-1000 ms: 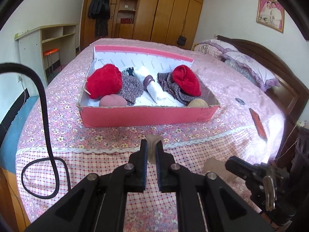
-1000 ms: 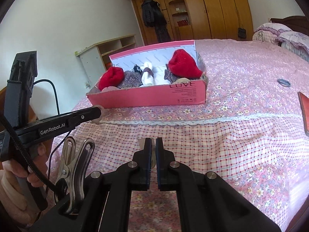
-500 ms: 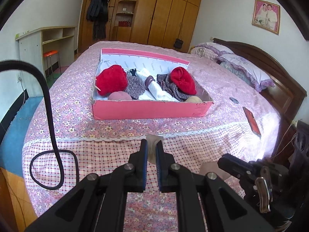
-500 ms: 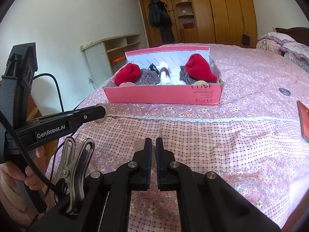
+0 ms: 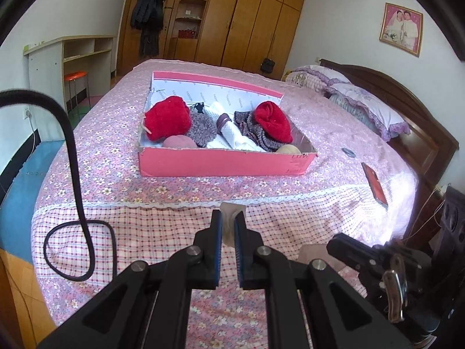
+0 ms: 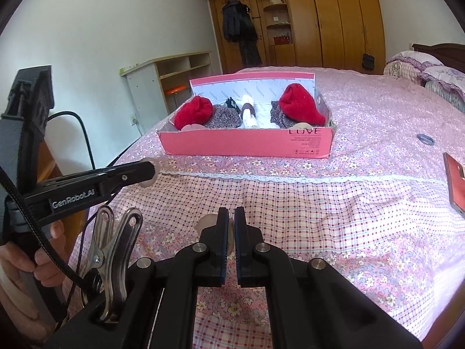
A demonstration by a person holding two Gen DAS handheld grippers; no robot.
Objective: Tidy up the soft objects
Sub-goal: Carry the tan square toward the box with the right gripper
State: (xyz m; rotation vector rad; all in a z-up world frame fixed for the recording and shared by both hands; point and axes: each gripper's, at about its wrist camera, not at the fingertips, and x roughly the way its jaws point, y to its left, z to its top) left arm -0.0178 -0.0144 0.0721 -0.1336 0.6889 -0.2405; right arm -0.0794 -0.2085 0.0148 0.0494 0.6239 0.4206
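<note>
A pink cardboard box (image 5: 226, 165) (image 6: 247, 145) stands on the bed. It holds two red knitted items (image 5: 168, 117) (image 5: 273, 120), grey-purple knits (image 5: 203, 126), a white rolled cloth (image 5: 235, 133) and two rounded pieces at the front, one pink and one beige. My left gripper (image 5: 228, 218) is shut and empty, low over the bed's front edge, well short of the box. It shows in the right wrist view too (image 6: 145, 171). My right gripper (image 6: 231, 218) is shut and empty, beside it at the bed's front edge.
A red phone (image 5: 375, 184) and a dark ring (image 5: 348, 152) lie on the bedspread right of the box. Pillows (image 5: 366, 101) and a headboard are at the far right. A black cable (image 5: 72, 174) hangs at the left. A wardrobe and shelf desk stand behind.
Both grippers have drawn back from the box, which looks smaller and farther away. Both stay shut and empty.
</note>
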